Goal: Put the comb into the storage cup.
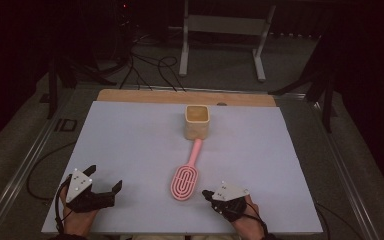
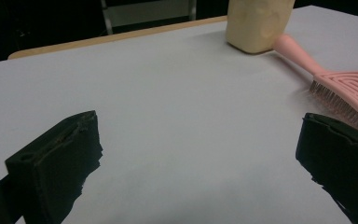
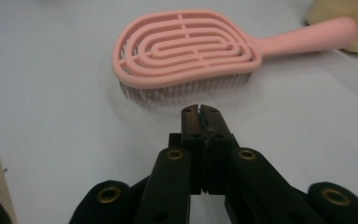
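Hairbrush: the pink hairbrush is lying bristles-down near the middle of the white board, its handle running away from the person and its tip touching the cup's base.
Left edge: a broad bare stretch of board is lying open between the board's left edge and the brush.
Left gripper: the left gripper is resting near the board's near-left corner, its jaws spread wide with nothing between them; in the left gripper view only bare board is showing between them, with the brush off to the right.
Cup: the cream square cup is standing upright towards the far edge, close to the wooden strip showing beyond the board.
Right gripper: the right gripper is sitting just beside the brush head, near the front edge, its jaws clenched together on nothing; in the right gripper view their tips are pointing at the bristled side of the brush, close to it but apart.
Right edge: open board is stretching from the brush to the right edge.
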`<state>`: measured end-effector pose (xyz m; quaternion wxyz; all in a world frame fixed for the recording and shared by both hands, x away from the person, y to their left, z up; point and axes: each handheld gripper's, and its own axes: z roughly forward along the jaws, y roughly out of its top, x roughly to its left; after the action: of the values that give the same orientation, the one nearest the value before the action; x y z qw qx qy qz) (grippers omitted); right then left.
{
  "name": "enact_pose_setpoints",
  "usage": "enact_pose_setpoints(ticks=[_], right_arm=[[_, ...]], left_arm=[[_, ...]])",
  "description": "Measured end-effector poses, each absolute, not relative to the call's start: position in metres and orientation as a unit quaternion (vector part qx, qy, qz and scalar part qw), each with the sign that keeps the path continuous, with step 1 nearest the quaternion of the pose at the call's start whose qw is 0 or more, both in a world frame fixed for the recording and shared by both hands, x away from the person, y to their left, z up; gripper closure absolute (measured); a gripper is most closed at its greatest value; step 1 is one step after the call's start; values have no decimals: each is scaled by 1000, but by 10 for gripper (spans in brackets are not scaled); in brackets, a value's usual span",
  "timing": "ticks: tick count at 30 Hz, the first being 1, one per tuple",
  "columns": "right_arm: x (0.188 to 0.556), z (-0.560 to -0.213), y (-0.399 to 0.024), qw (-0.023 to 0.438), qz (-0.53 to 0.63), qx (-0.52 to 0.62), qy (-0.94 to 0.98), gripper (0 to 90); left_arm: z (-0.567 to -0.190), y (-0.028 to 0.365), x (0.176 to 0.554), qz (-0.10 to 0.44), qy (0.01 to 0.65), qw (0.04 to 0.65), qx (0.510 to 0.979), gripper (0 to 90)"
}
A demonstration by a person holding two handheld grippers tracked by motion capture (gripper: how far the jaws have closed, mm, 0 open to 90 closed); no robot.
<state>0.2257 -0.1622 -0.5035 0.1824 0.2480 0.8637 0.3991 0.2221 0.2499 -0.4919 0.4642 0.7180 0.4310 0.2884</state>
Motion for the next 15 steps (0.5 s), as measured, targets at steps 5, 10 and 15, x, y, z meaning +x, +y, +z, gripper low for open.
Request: enact_pose_setpoints(ticks=[5,10,15], right_arm=[[230,-508,-147,175,385,242,873,895],[232,-511,-131,168,380,225,881,895],[233,-512,-117,165,378,210,886,895]], left_arm=[[-492,250,222,289,431,464,718,5],[-492,250,222,289,430,464,719,5],[-492,250,222,289,430,464,719,6]])
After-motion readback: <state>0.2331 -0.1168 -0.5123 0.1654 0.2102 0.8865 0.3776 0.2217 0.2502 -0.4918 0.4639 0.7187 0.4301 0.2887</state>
